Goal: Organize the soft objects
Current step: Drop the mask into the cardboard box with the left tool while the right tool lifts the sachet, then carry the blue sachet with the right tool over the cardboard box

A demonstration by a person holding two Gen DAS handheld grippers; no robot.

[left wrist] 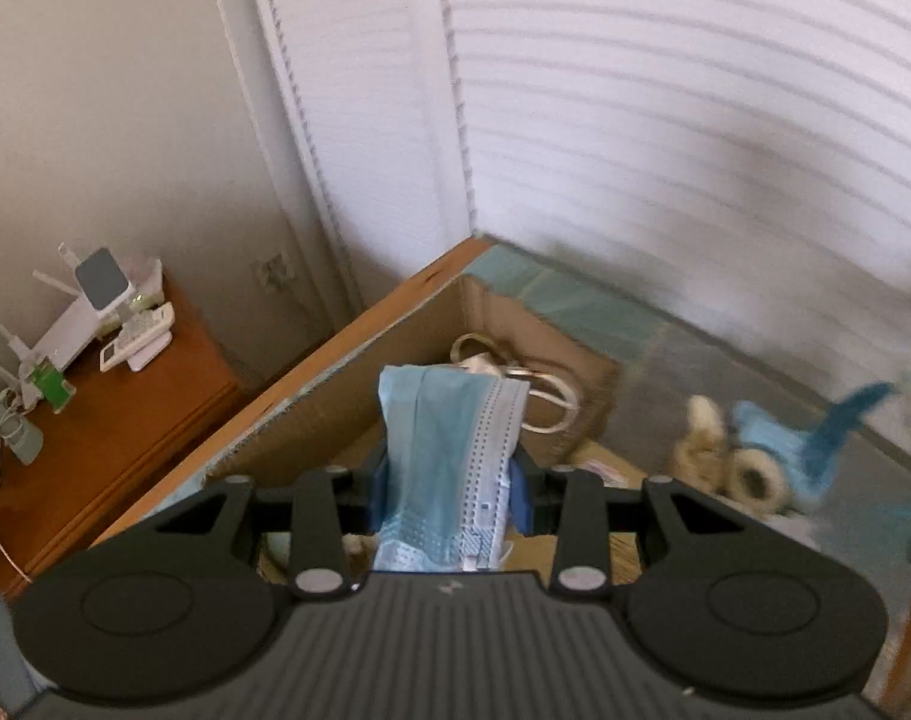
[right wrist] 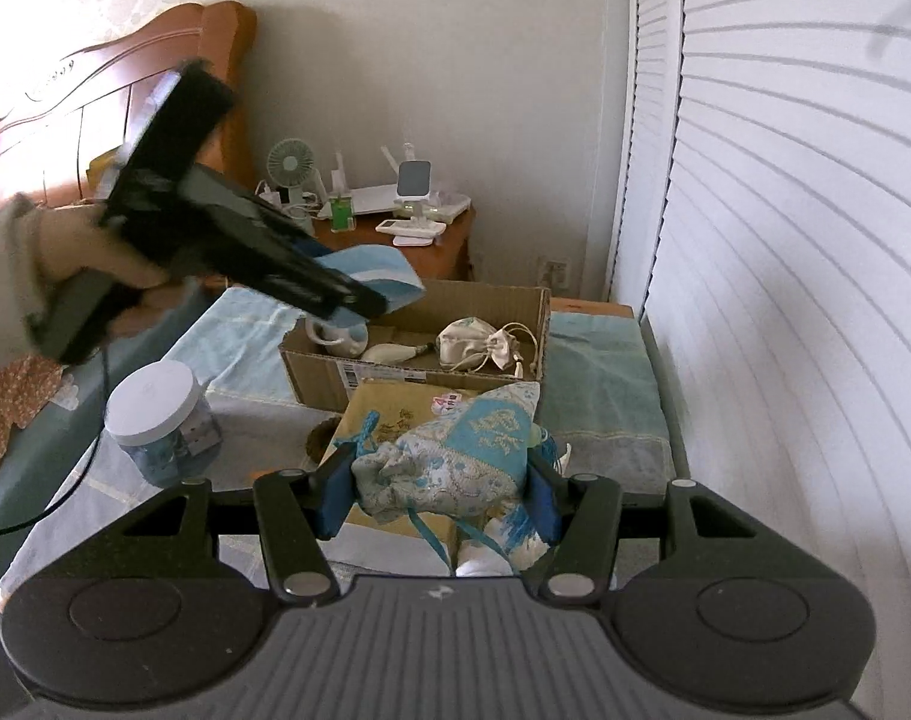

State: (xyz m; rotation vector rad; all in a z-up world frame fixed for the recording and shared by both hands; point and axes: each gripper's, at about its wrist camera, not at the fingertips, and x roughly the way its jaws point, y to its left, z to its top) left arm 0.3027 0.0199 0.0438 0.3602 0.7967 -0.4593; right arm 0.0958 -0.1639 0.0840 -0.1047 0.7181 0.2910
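- Your right gripper has its 2 blue-padded fingers closed on an embroidered blue pouch, held above the bed at 6 o'clock from the cardboard box.
- Drawstrings and a tassel dangle under that pouch. If you swing it toward the box low, I judge they could drag across the yellow packet below or catch the near box wall and pull the pouch askew in the grip.
- Your left gripper has its fingers clamped on a folded blue face mask, which sticks forward over the box opening, in line with the cream satin pouch already inside.
- That mask is thin, layered and slippery. Pinched near 1 end, it may unfold or slide out before you lower it, or drape over the box edge rather than drop in.
- From the right wrist view, the left gripper sits at 10 o'clock of the box, the right at 6 o'clock. Both heading for the same opening risks a knock that tips the light box.
- At 8 o'clock from the box stands a white-lidded jar, with a cable trailing beside it. A wide left sweep could snag the cable and topple the jar.
- Blur at the right of the left wrist view suggests speed, so slow down before releasing.
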